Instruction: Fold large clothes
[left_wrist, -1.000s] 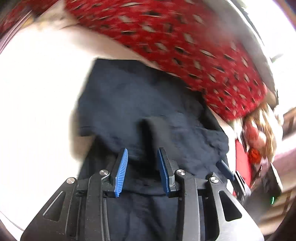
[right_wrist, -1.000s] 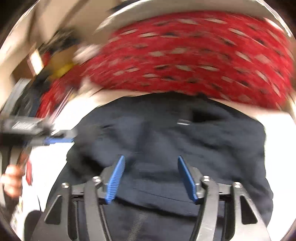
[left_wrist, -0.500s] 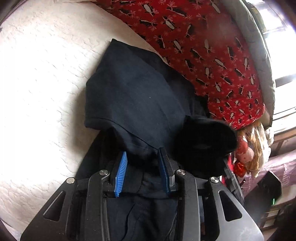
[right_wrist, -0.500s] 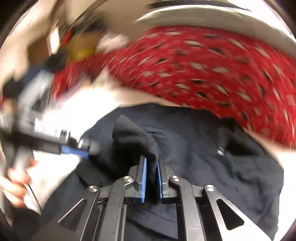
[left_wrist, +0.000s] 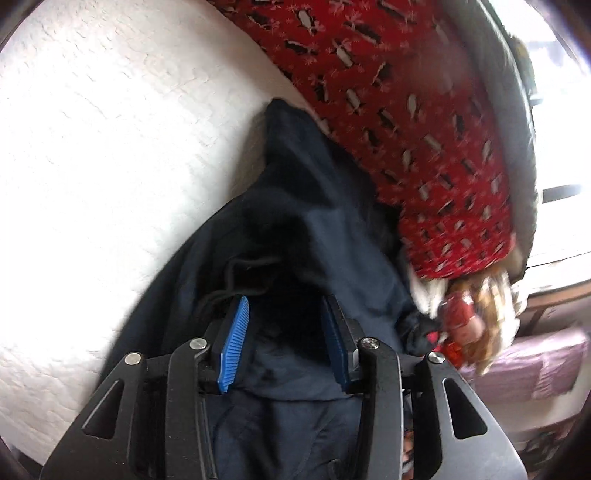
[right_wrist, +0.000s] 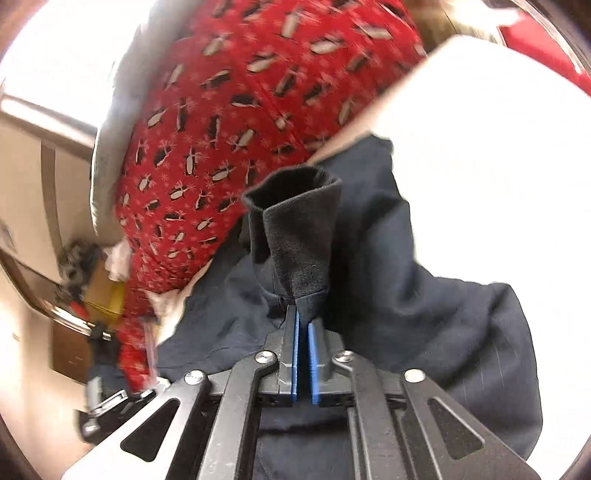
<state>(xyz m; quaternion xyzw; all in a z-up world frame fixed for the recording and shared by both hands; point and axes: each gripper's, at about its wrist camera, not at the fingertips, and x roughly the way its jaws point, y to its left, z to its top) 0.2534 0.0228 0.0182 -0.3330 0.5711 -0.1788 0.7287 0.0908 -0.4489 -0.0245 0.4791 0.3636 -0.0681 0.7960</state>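
Note:
A dark navy garment (left_wrist: 314, 229) lies bunched on a white textured bed cover (left_wrist: 92, 155); a black drawstring (left_wrist: 236, 273) curls on it. My left gripper (left_wrist: 284, 314) is open, its blue pads astride the dark cloth without pinching it. In the right wrist view the same garment (right_wrist: 424, 302) spreads below my right gripper (right_wrist: 303, 317), which is shut on a fuzzy black cuff (right_wrist: 299, 229) that stands up from the pads.
A red penguin-print blanket (left_wrist: 424, 122) lies along the garment's far side, also in the right wrist view (right_wrist: 229, 122). A doll with blond hair (left_wrist: 476, 317) sits at the bed's right edge. Furniture and clutter (right_wrist: 81, 273) stand beyond the bed.
My right gripper closed on the black cuff and has lifted and swung it. My left gripper stayed open and shifted over the garment, whose fold has bunched up.

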